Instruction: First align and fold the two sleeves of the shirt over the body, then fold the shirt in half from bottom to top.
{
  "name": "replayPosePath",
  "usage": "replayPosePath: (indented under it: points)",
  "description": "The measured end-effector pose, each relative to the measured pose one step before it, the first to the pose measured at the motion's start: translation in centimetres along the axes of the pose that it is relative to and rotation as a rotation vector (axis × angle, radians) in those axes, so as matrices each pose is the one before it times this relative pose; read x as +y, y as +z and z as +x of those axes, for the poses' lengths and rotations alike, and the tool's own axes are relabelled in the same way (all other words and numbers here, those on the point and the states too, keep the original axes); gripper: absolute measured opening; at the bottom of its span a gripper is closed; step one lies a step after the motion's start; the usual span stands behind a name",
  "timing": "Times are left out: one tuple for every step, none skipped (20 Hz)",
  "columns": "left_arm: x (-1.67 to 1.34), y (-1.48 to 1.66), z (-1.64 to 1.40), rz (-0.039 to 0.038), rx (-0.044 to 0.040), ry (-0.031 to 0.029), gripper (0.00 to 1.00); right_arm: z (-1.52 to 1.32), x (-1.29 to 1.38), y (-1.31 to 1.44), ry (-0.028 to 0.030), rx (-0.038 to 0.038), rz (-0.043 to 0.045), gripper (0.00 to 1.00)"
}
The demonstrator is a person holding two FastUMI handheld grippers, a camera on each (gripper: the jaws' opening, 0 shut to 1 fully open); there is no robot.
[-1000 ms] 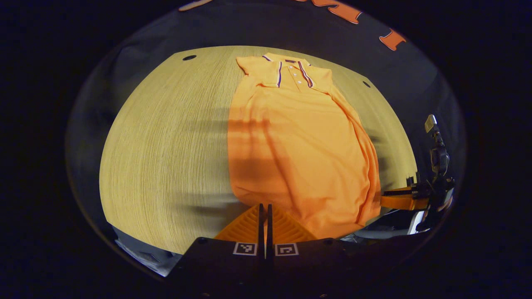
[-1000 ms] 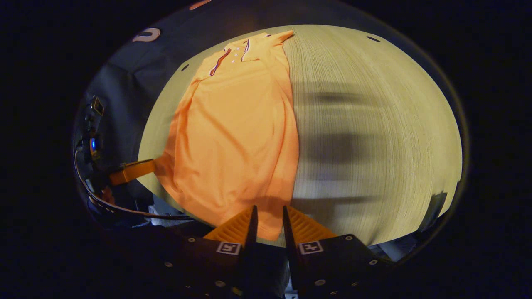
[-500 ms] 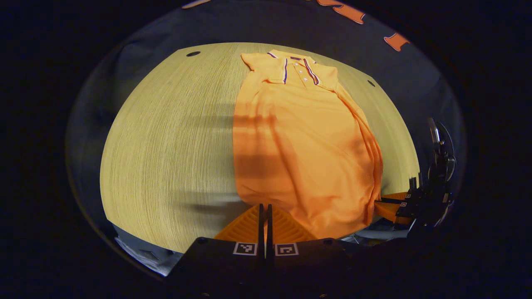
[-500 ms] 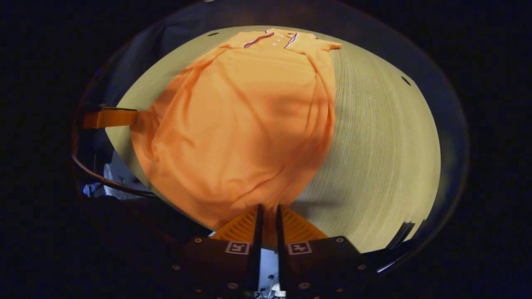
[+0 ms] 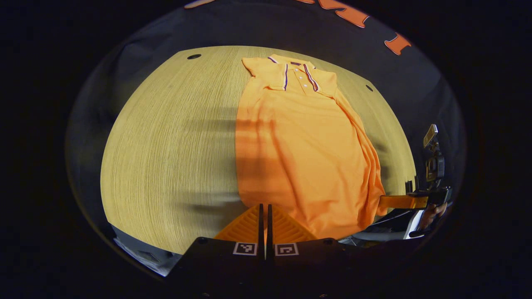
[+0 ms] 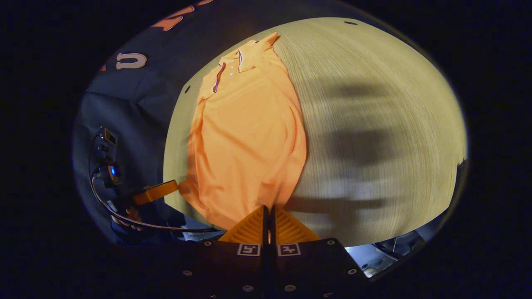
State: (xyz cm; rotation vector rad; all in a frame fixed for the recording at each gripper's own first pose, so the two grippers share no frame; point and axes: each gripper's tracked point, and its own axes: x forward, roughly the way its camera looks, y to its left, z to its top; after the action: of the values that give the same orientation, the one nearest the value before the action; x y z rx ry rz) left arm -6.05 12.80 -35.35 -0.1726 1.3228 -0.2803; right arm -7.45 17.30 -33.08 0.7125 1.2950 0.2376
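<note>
An orange polo shirt (image 5: 303,141) lies flat on the wooden table (image 5: 166,145), collar (image 5: 297,72) at the far end, with no sleeve sticking out past the body. My left gripper (image 5: 264,206) is shut at the shirt's near left hem corner, with cloth between its fingers. In the right gripper view the shirt (image 6: 249,137) runs away from my right gripper (image 6: 269,207), shut on the near right hem corner. Each gripper appears in the other's view at the opposite corner: the right gripper (image 5: 384,202) and the left gripper (image 6: 174,185).
The table's near edge (image 6: 332,243) runs just under both grippers. Small round holes (image 5: 194,56) mark the far tabletop. A hand (image 6: 124,218) and a cable (image 6: 137,224) hang off the left gripper beyond the table's edge. Bare wood (image 6: 374,124) lies either side of the shirt.
My right gripper's fingers have closed from open onto the hem corner, and its view has swung about. The left gripper has stayed shut at its corner.
</note>
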Motion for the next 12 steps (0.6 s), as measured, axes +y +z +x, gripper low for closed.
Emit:
replayPosePath:
  points:
    - [-0.104,0.197,-0.097,-0.00167,-0.00278,-0.00639,0.01,-0.266,0.297,0.434,0.00233,-0.00949,-0.00861,0.0]
    - [-0.241,0.309,-0.238,-0.00185,-0.0043,-0.01169,0.01,-0.584,0.551,0.302,0.01568,-0.00258,-0.01694,0.01]
    - [-0.287,0.619,-0.204,-0.00601,-0.01348,-0.00814,0.01,-0.445,0.504,0.692,0.00878,-0.0278,0.00054,0.01]
    - [-0.493,0.532,-0.139,-0.00336,-0.00972,-0.02085,0.01,-0.651,0.146,0.631,0.01614,-0.00797,0.00686,0.01]
    - [-0.414,0.721,-0.488,-0.00192,-0.01356,-0.01734,0.01,-0.255,0.819,1.104,0.01942,-0.02204,0.01759,0.01]
    - [-0.52,0.896,-0.418,0.00115,-0.01906,-0.01701,0.01,-0.523,0.609,1.238,0.02331,-0.02615,0.01945,0.0]
    - [-0.655,1.1,-0.288,-0.00297,-0.02032,-0.01798,0.01,-0.339,0.61,1.333,0.02621,-0.02397,0.02819,0.01]
    - [-0.564,1.17,-0.353,-0.00381,-0.02225,-0.0225,0.01,-0.55,0.757,1.392,0.0224,-0.01902,0.02036,0.01]
    - [-0.424,1.33,-0.18,-0.00136,-0.02309,-0.01774,0.01,-0.282,0.852,1.639,0.01747,-0.03022,0.00389,0.01]
    - [-0.11,1.317,-0.308,0.00189,-0.02032,-0.00717,0.01,-0.126,0.76,1.563,0.00794,-0.03114,-0.00681,0.0]
    - [-0.012,1.389,-0.061,0.00933,-0.02345,-0.00269,0.01,-0.076,0.473,1.206,0.01089,-0.01211,-0.01038,0.01]
    - [0.351,0.937,-0.011,0.00317,-0.00685,0.00288,0.01,0.225,-0.036,0.93,-0.01571,-0.01223,-0.01176,0.0]
